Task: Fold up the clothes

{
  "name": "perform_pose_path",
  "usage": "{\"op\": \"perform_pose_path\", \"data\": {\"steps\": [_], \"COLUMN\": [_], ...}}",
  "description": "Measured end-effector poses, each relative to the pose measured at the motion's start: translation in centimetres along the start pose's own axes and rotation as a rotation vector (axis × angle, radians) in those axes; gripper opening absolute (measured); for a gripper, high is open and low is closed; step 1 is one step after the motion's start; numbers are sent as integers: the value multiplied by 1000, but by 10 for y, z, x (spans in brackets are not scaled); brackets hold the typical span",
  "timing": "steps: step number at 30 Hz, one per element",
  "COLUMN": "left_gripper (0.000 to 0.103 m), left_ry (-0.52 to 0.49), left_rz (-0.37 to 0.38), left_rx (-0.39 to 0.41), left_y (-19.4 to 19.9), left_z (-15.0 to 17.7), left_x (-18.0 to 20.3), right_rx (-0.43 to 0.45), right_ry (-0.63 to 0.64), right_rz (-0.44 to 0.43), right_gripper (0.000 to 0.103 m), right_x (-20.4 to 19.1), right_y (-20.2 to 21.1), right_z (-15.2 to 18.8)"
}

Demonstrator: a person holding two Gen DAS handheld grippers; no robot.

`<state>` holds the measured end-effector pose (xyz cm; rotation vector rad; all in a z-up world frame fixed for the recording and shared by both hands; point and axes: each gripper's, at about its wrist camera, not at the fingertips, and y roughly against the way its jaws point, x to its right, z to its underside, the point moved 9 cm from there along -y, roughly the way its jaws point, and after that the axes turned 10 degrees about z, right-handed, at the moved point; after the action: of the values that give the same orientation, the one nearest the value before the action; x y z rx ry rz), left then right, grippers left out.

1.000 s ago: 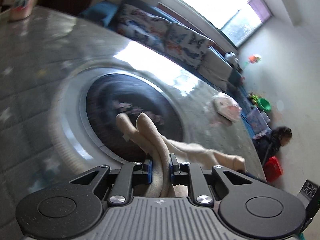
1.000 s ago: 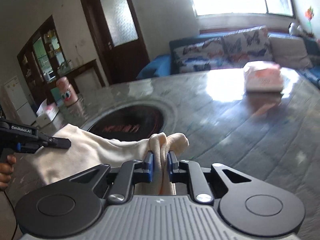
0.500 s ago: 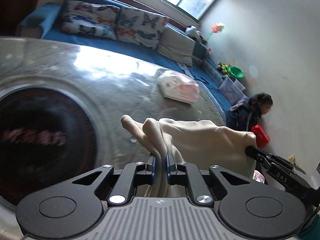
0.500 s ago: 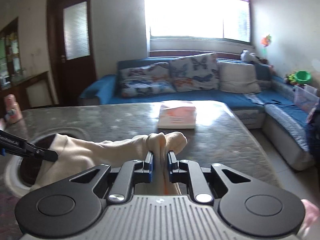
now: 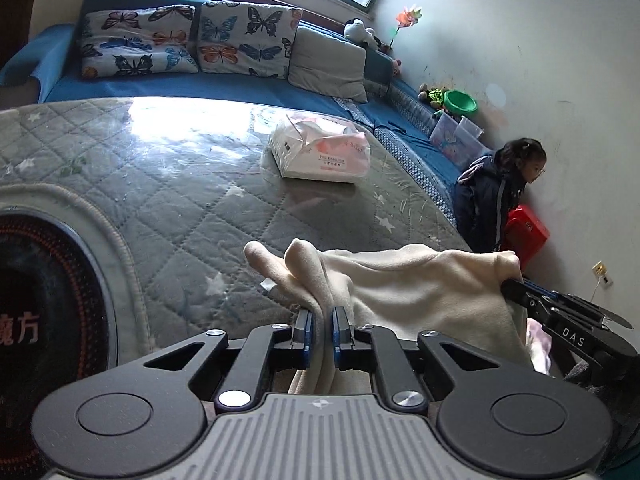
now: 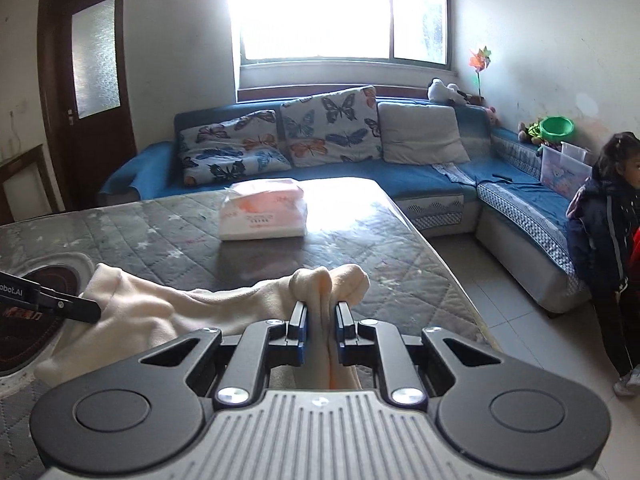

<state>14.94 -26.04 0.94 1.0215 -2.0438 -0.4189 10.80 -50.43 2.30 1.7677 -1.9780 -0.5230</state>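
Note:
A cream fleece garment (image 5: 420, 288) hangs stretched between my two grippers above the near part of the table. My left gripper (image 5: 320, 330) is shut on a bunched fold of it, with two rounded tips of cloth poking out past the pads. My right gripper (image 6: 320, 330) is shut on the other bunched end (image 6: 332, 280). In the left wrist view the right gripper's fingers (image 5: 520, 290) pinch the cloth at the right. The left gripper's fingers (image 6: 76, 308) hold the cloth's left end in the right wrist view. The lower part of the garment is hidden behind the gripper bodies.
The table has a grey quilted cover (image 5: 180, 184) under clear plastic, with a round dark inset (image 5: 44, 312) at the left. A white and pink tissue pack (image 5: 320, 148) lies at its far side. Beyond are a blue sofa (image 6: 400, 172) and a child (image 6: 612, 232) standing at the right.
Both grippers have swung to the right along the table with the garment held between them; the round inset has slid to the left edge of both views. The left wrist has rolled.

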Motion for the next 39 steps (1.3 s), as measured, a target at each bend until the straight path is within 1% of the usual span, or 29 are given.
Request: {"op": "perform_pose_path", "data": {"steps": [4,7,11,16,18,23,25,27,28,29,30,31,33,35,37,39], "left_gripper": [11,11,11,12,14,14,15,18,19,24,31,34,45,51,54,58], "left_ry": [-21,-52,-70,-80,-81,-88,-91,-94,-99,-104,-110,-116,-127,-129,-132,-138], "left_rz": [-21,-51,-83,-101,-104,-119,-129,-139,-143,-152,-160,-169,-183,-196,-206,-216], "left_rx": [0,-7,-24,-37,-41,-50,-51,-52,-53,-54,-55,-56,-53,-52,-51,-50], "left_y": [-3,-7,-13,-17,-18,-22,-22,-22,-23,-23,-23,-23,-23,-22,-21,-20], "left_z": [-2,-1,3,6,6,9,10,11,11,12,12,13,14,15,16,17], "left_x": [1,3,0,-2,-3,-3,-4,-4,-4,-4,-4,-4,-4,-5,-6,-7], "right_rx": [2,-4,-44,-70,-69,-58,-53,-47,-46,-47,-48,-49,-54,-57,-59,-61], "right_ry": [-2,-3,-14,-17,-17,-12,-10,-8,-3,8,20,35,73,100,115,123], "right_rz": [12,18,43,49,50,53,51,41,30,17,8,-4,-37,-63,-89,-109], "right_gripper": [13,13,13,15,16,19,23,34,37,40,43,46,57,60,65,70], "right_x": [3,4,8,10,10,10,8,6,2,-3,-7,-13,-30,-43,-56,-66], "right_y": [-4,-9,-22,-30,-30,-27,-26,-23,-22,-21,-20,-20,-19,-18,-17,-15], "right_z": [0,1,10,20,20,19,18,17,17,18,20,21,26,30,33,36]}}
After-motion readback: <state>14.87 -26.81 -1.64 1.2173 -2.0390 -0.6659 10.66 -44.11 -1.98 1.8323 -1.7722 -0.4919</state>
